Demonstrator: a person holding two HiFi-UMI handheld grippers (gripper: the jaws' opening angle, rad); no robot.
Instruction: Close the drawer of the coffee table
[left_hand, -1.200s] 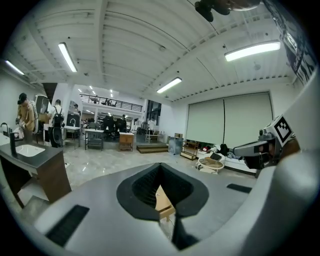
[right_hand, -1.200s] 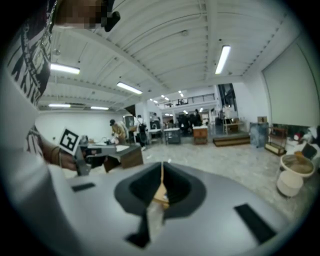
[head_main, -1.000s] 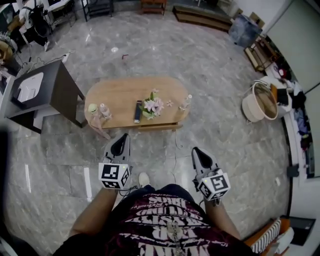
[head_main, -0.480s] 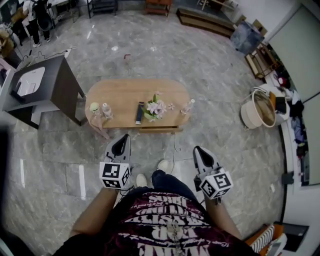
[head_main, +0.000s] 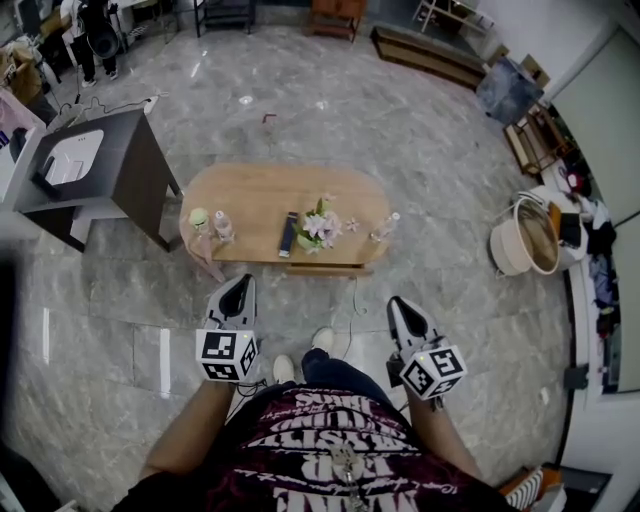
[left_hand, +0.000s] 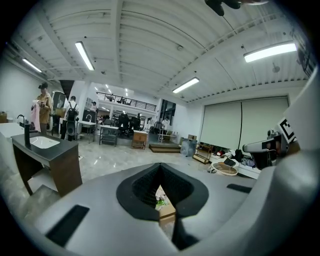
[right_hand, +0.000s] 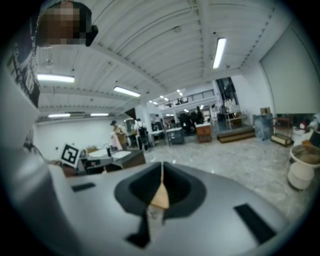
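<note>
Marble floor (head_main: 450, 160) lay under coffee table (head_main: 250, 195), drawer (head_main: 325, 269) jutting at near edge. Left gripper (head_main: 243, 281) and right gripper (head_main: 394, 301) hovered short of it, jaws pressed together, empty.

An oval wooden coffee table (head_main: 258, 190) carries flowers (head_main: 320, 227), a dark remote (head_main: 289, 233) and small bottles (head_main: 381, 229).

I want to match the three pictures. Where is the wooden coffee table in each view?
Head view: the coffee table lies in the upper centre, ahead of the person.
Left gripper view: only a sliver shows low at centre, in the gap at the jaws.
Right gripper view: a tan sliver low at centre, at the jaws, is probably the table.
Shared landmark: the dark sink counter stands left of the table in every view.
</note>
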